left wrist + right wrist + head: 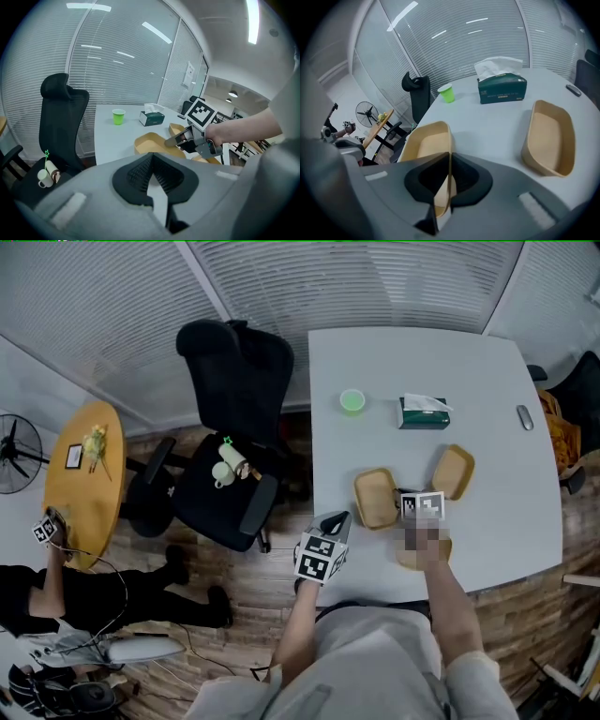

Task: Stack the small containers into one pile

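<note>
Three tan shallow containers lie on the white table (pixel 412 362). My right gripper (pixel 449 161) is shut on the thin right wall of the left container (pixel 424 143), which stands on the table; the same gripper (pixel 401 506) sits between that container (pixel 373 495) and the hand. A second container (pixel 454 471) lies apart at the right (pixel 551 138). The third container (pixel 411 559) lies by the front edge, mostly hidden under the right hand. My left gripper (pixel 337 519) hangs off the table's left front corner, jaws shut and empty (pixel 151 157).
A green cup (pixel 352 400), a dark green tissue box (pixel 423 412) and a small grey remote (pixel 525 417) stand further back on the table. A black office chair (pixel 234 427) is left of the table, with a yellow round table (pixel 86 474) beyond it.
</note>
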Tool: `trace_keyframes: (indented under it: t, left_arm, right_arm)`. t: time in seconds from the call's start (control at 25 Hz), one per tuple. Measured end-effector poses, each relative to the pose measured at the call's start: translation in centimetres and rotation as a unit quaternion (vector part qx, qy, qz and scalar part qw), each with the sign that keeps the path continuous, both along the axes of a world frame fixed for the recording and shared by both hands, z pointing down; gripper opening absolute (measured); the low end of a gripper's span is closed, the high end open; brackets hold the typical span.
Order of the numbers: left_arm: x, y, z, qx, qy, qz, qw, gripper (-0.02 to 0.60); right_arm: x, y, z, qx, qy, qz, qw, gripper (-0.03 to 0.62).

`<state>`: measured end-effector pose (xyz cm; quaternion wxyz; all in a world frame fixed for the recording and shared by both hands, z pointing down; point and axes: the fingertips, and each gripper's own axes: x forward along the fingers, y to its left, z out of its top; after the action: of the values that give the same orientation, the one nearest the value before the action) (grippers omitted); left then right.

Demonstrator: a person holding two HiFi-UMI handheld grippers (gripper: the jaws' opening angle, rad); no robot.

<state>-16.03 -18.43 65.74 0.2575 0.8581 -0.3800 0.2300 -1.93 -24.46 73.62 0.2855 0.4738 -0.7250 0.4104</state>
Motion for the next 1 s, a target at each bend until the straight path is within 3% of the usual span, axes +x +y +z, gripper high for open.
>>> trace_keyframes:
  t: [0.24,0.48,0.64,1.0]
  left_arm:
    - [0.8,0.9,-0.7,0.011,0.001,0.012,0.9999,0.006]
    - [3.6,1.9,-1.4,0.017,0.002,0.050,0.9986,0.006]
    - [5.8,3.1,-2.1,0.026,0.001,0.087,0.9959,0.006]
    - [10.0,6.1,-2.9,0.025,0.014,0.149,0.9884,0.006]
  right_arm:
    - [0.3,0.3,-2.4,0.012,-0.009,-0.068,0.998,0.015]
    - [2.4,1.6,-4.9,0.021,-0.021,-0.120,0.992,0.015]
    - [2.7,3.8,-6.3,0.025,-0.022,-0.197,0.980,0.015]
    - [6.4,9.7,-6.2,-0.012,-0.028,-0.313,0.949,0.015]
